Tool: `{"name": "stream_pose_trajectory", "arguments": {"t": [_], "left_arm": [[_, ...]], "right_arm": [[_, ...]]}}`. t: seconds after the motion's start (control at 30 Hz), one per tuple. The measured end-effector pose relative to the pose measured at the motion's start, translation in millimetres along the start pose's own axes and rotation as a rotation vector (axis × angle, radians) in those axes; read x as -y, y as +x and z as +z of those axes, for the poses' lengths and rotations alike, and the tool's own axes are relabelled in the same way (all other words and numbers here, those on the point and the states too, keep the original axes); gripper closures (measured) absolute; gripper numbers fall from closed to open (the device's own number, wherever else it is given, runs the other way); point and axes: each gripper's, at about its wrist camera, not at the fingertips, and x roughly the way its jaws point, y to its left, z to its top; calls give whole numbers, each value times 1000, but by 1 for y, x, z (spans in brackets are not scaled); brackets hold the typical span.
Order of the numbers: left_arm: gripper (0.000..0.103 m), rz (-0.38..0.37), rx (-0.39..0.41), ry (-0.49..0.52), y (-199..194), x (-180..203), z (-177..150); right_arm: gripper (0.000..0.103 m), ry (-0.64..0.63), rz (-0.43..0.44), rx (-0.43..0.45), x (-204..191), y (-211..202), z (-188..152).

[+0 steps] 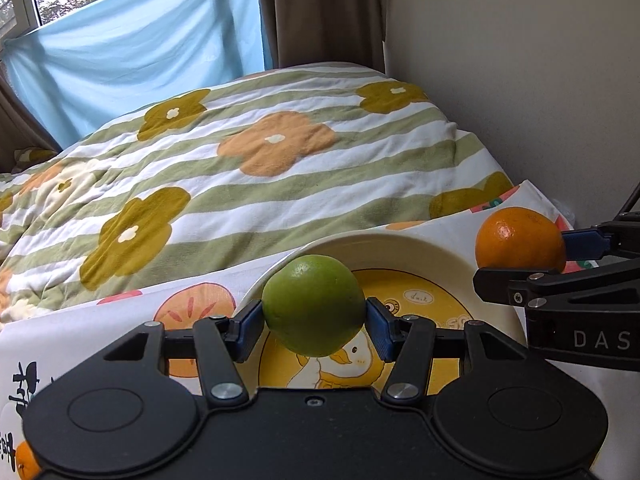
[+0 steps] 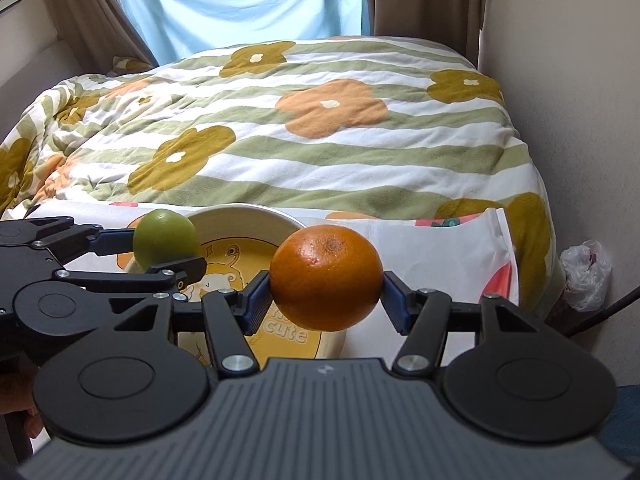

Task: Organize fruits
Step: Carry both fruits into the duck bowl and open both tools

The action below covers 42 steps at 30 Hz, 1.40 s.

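Note:
My left gripper [image 1: 315,326] is shut on a green round fruit [image 1: 314,304] and holds it above a cream plate [image 1: 424,250] with a yellow duck picture. My right gripper [image 2: 326,300] is shut on an orange [image 2: 326,278], hanging over the plate's [image 2: 240,218] right side. In the left wrist view the orange [image 1: 520,238] and the right gripper [image 1: 560,264] appear at the right edge, past the plate's rim. In the right wrist view the green fruit [image 2: 166,236] and the left gripper [image 2: 160,250] sit to the left, over the plate's left rim.
The plate rests on a white cloth [image 1: 100,328] printed with orange fruit, laid at the near end of a bed. A green-striped flowered quilt [image 2: 320,128] covers the bed behind. A wall [image 2: 580,100] runs along the right, with a plastic bag [image 2: 586,274] at its foot. Curtains [image 2: 248,4] hang at the back.

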Motion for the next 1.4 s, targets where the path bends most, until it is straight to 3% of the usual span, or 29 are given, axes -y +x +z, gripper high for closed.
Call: {"name": "stream_pose_trajectory", "arguments": {"t": [0.2,0.37,0.47,0.5,0.73,1.03,1.3,1.37,1.4], "left_arm": [[44,-24,-46,65,25,6,4],[41,-36,-71,60,30,7,5],[6,-39,-33,65,18,5,7],[5,-39,-24,69,13,3,7],[5,-25,-55,37,-7,-9,-2],[5,9,-86,-1,-25,-18,-22],[5,46,-94,-28,-33,-21,-35],[5,53,-95,-39,-34,-23,-37],[5,55,-95,-44,-35,-24,-37]], "right_arm": [[29,41,-17,-27,3,14,0],[29,53,-24,-30,6,16,3],[29,58,-25,-24,9,13,6],[29,57,-24,-23,9,12,7],[29,1,25,-36,4,13,9],[29,-198,110,-40,-28,36,0],[29,-263,113,-35,-37,49,-8],[22,-269,114,-11,-36,46,-9],[7,-272,122,4,-36,44,-8]]}}
